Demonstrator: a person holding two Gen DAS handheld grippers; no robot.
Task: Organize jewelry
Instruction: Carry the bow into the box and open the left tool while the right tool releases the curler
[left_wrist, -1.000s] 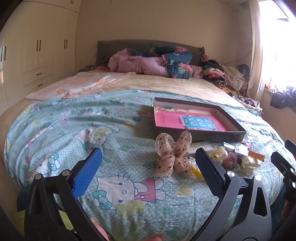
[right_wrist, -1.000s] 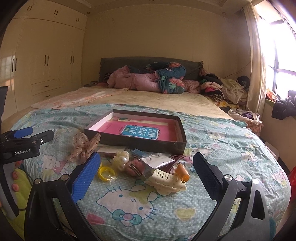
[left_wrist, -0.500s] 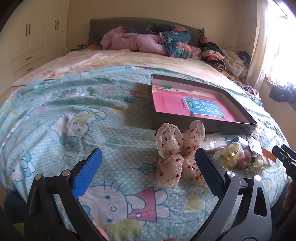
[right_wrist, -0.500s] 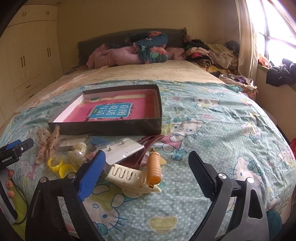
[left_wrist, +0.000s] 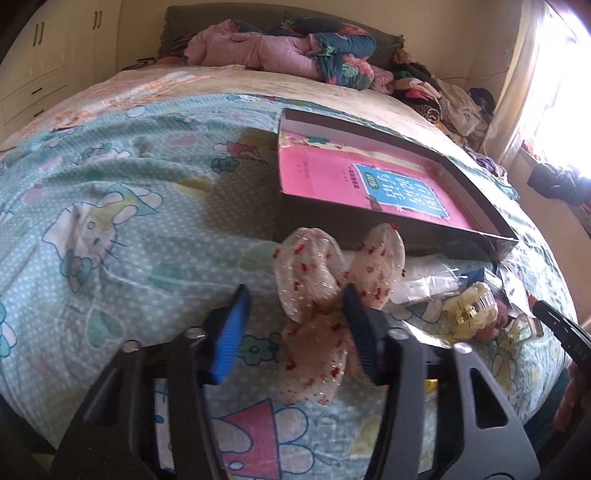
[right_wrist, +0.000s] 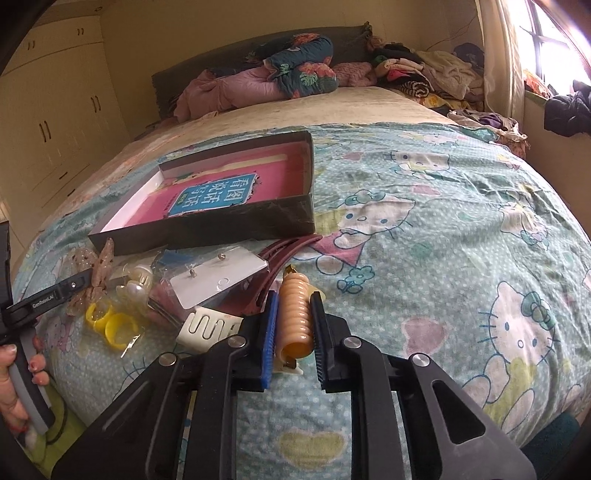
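Note:
A sheer pink bow with red dots (left_wrist: 325, 291) lies on the bedspread in front of a dark shallow box (left_wrist: 476, 192) with a pink book inside. My left gripper (left_wrist: 295, 299) is half closed; the bow's knot sits against its right finger (left_wrist: 360, 332), with a gap to the left finger. My right gripper (right_wrist: 293, 306) is shut on an orange spiral hair clip (right_wrist: 295, 317). The bow (right_wrist: 99, 266) and the box (right_wrist: 236, 225) also show in the right wrist view.
Beside the bow lies a pile of accessories: a yellow claw clip (left_wrist: 472, 306), yellow rings (right_wrist: 110, 325), a white card with studs (right_wrist: 218, 277), a maroon hair clip (right_wrist: 280, 251), a cream comb clip (right_wrist: 210, 328). Bedding and clothes (right_wrist: 295, 74) are heaped at the headboard.
Both grippers moved forward and down. The left one narrowed around the bow. The right one closed on the orange spiral clip.

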